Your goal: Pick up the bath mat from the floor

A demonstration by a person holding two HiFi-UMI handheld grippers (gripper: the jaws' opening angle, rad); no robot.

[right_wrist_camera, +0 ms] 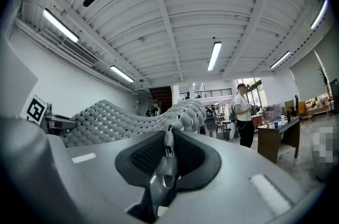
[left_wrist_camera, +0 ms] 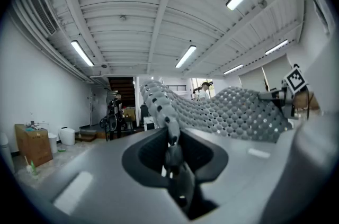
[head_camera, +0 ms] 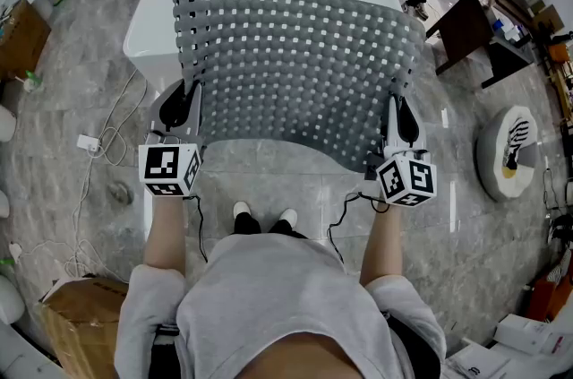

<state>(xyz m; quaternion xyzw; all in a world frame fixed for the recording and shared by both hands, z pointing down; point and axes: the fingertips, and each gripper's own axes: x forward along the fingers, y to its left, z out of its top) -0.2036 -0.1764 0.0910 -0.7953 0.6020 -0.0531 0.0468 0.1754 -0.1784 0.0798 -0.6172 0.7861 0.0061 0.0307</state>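
The grey marbled floor (head_camera: 269,176) is carrying a white bathtub (head_camera: 148,10) at the far end, and a person's white shoes (head_camera: 242,210) are standing on the tiles just in front of it. A white cable (head_camera: 112,144) is trailing across the left side and a cardboard box (head_camera: 76,319) is sitting at the near left. A dark desk (head_camera: 466,28) and a round white object (head_camera: 501,155) are standing at the right.

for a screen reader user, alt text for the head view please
A person holds a grey perforated bath mat spread between the left gripper and right gripper, jaws shut on its near side edges, held up over a white bathtub on a grey floor.
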